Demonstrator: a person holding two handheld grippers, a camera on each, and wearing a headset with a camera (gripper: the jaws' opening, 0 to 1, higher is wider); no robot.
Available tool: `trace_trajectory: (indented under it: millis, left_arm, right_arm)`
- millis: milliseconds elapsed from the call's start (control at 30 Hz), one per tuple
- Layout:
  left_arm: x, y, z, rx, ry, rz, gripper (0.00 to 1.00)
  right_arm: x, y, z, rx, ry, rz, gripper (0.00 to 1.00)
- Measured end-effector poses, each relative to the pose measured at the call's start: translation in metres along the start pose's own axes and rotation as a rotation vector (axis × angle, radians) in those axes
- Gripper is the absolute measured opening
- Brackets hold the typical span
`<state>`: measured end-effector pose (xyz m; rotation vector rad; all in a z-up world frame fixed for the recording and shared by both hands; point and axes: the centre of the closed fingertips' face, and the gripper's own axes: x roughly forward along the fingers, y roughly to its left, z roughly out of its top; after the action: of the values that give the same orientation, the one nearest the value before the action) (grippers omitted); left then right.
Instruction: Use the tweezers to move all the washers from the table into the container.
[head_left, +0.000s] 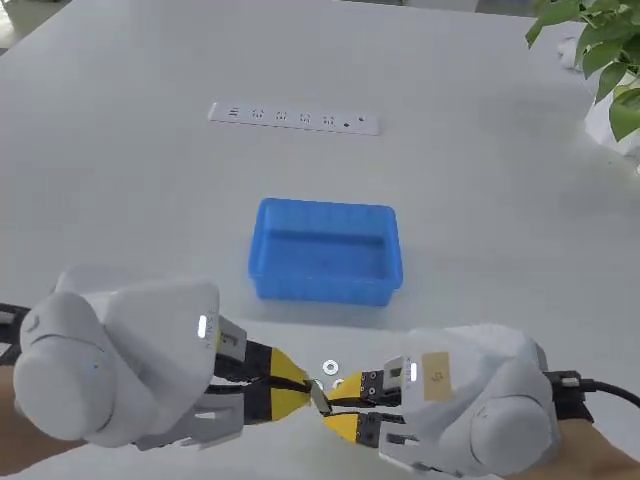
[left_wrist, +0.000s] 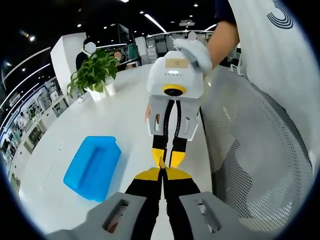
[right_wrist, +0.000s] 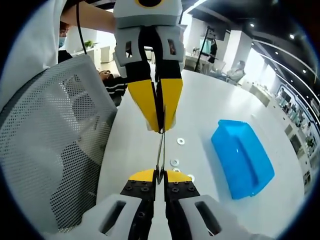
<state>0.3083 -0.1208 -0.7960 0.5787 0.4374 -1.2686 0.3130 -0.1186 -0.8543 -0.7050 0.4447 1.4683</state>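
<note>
At the near edge of the table (head_left: 480, 200), the left gripper (left_wrist: 161, 172) and right gripper (right_wrist: 160, 175) are both clamping one pair of tweezers (right_wrist: 160, 150), seemingly settling the grip. I cannot tell whether its tips are spread. Next comes aiming at three washers (right_wrist: 174, 162) lying near of one blue container (head_left: 325, 250).

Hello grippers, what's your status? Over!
Status: left gripper and right gripper both shut on thin metal tweezers. Small metal washers on white table. Blue plastic container looks empty. Nothing blocking.
</note>
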Motion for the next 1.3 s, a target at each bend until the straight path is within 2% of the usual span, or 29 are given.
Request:
trace_trajectory:
  millis: [133, 333, 433, 533, 633, 967, 1067, 1167, 1300]
  left_arm:
    - [0.001, 0.001, 0.002, -0.014, -0.014, -0.002, 0.10]
    - [0.004, 0.002, 0.005, -0.008, -0.027, -0.010, 0.10]
    - [0.005, -0.002, 0.002, -0.017, -0.018, -0.034, 0.07]
    - [0.004, 0.001, -0.001, -0.012, -0.008, -0.019, 0.08]
    - [0.000, 0.004, -0.002, -0.032, -0.019, -0.006, 0.09]
    - [-0.003, 0.002, -0.012, -0.033, 0.005, -0.037, 0.07]
    - [-0.004, 0.001, -0.010, -0.041, -0.001, -0.046, 0.07]
    - [-0.005, 0.000, -0.004, -0.079, -0.041, -0.058, 0.06]
    - [-0.007, -0.001, 0.007, -0.090, -0.083, -0.071, 0.06]
  right_arm:
    - [-0.001, 0.000, -0.001, 0.011, -0.006, 0.000, 0.06]
    - [-0.001, 0.003, 0.000, 0.009, -0.013, 0.005, 0.06]
    - [0.000, 0.004, 0.000, 0.012, -0.015, 0.006, 0.06]
    - [0.001, 0.005, 0.000, 0.016, -0.019, 0.010, 0.06]
    - [0.001, 0.004, 0.000, 0.024, -0.022, 0.006, 0.06]
    - [0.002, 0.002, 0.002, 0.021, -0.030, 0.006, 0.06]
    - [0.002, 0.002, 0.002, 0.025, -0.035, 0.006, 0.06]
    - [0.001, 0.003, 0.004, 0.039, -0.053, 0.006, 0.06]
    - [0.001, 0.005, 0.010, 0.069, -0.092, 0.007, 0.06]
